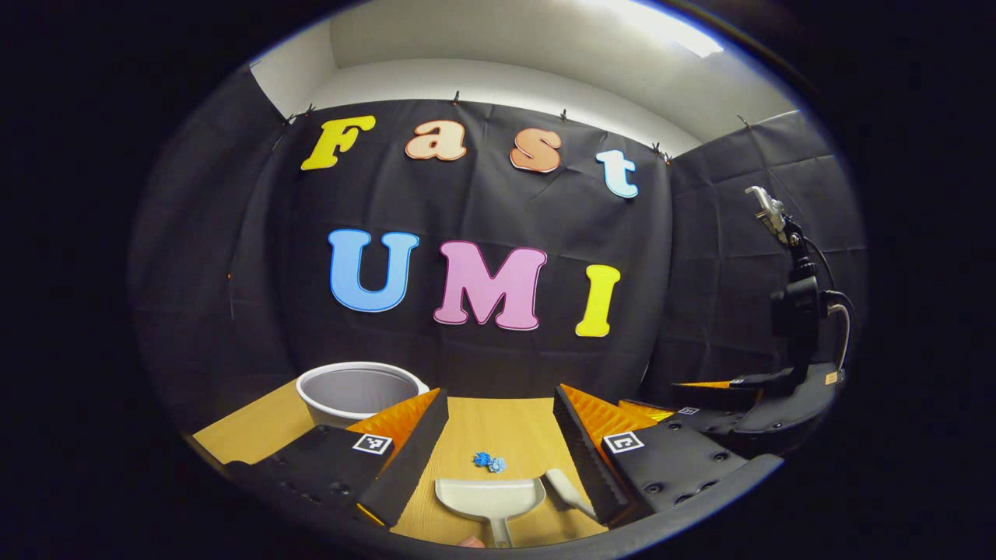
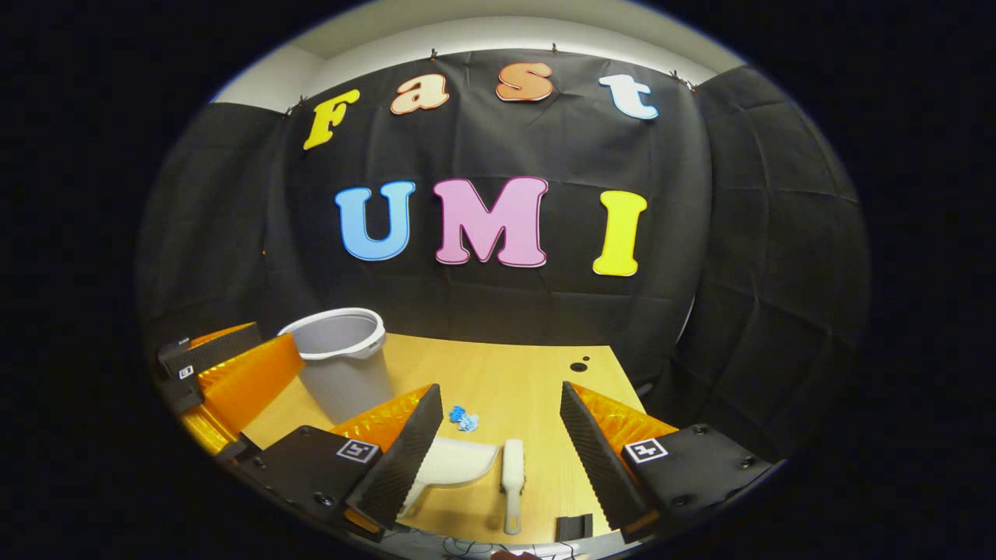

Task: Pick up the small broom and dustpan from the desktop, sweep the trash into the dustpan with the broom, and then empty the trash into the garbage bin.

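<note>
Above dustpan (image 1: 490, 495): left gripper (image 1: 498, 439), jaws wide.

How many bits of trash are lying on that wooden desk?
1 that I can make out: a small crumpled blue scrap on the desk, just beyond the white plastic dustpan. It may be two bits pressed together; too small to tell.

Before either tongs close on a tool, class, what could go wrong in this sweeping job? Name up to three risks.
1. The blue trash lies just past the dustpan lip; a careless grab may nudge the pan and scatter it.
2. The broom lies close beside the dustpan, so the right tongs, open, could knock both.
3. The garbage bin stands close to the left tongs, also open; a wide swing might tip it.
</note>
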`<state>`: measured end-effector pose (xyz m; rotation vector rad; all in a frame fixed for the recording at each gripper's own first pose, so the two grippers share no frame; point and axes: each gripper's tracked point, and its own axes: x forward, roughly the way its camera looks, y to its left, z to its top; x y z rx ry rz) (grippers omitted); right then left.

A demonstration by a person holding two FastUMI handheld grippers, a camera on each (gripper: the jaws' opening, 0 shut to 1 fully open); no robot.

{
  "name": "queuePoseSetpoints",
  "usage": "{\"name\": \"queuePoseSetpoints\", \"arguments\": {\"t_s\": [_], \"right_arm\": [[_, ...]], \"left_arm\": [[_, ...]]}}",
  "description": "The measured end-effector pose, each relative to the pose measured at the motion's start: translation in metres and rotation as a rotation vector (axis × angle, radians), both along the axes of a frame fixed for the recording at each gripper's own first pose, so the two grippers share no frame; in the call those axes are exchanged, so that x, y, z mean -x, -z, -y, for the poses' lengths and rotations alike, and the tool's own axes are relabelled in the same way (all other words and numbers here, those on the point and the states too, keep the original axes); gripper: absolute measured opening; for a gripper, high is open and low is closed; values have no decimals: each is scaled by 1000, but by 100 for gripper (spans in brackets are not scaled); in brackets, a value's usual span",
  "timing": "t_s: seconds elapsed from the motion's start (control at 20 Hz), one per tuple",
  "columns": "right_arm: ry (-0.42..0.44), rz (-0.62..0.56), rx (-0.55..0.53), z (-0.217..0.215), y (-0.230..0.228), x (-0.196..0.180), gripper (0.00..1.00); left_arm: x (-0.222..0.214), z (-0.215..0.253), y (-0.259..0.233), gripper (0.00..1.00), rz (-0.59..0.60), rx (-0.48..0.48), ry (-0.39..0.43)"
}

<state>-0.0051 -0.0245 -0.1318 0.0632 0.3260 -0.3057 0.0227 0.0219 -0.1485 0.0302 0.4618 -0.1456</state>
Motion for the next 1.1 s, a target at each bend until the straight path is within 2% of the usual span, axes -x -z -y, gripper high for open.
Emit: {"name": "queuePoseSetpoints", "arguments": {"t_s": [0.1, 0.15, 0.3, 0.45, 0.5, 0.6, 0.7, 0.75, 0.85, 1.0, 1.1], "right_arm": [[17, -66, -23, 7, 28, 0, 99], [22, -95, -44, 8, 43, -2, 96], [33, -214, -109, 16, 96, -6, 98], [28, -417, -197, 23, 159, -3, 99], [35, -481, -246, 28, 177, 3, 96], [32, -593, -345, 26, 215, 8, 99], [8, -679, -393, 29, 243, 7, 93], [-6, -705, -400, 31, 256, 4, 97], [-34, -752, -446, 28, 273, 2, 97], [-77, -829, -482, 23, 296, 5, 96], [-104, -870, -486, 23, 304, 9, 96]], "left_arm": [[2, 4, 24, 81, -64, -5, -3], [4, 6, 36, 81, -108, -1, 0], [10, 14, 84, 81, -259, 16, -13], [26, 26, 143, 81, -530, 35, -35], [38, 30, 161, 81, -657, 35, -31], [49, 33, 190, 83, -825, 36, -24], [57, 27, 210, 84, -967, 10, -51], [63, 22, 221, 84, -1040, -23, -72], [74, 11, 245, 84, -1176, -125, -102], [73, 6, 279, 84, -1284, -199, -129], [61, 9, 301, 84, -1323, -200, -147]]}}
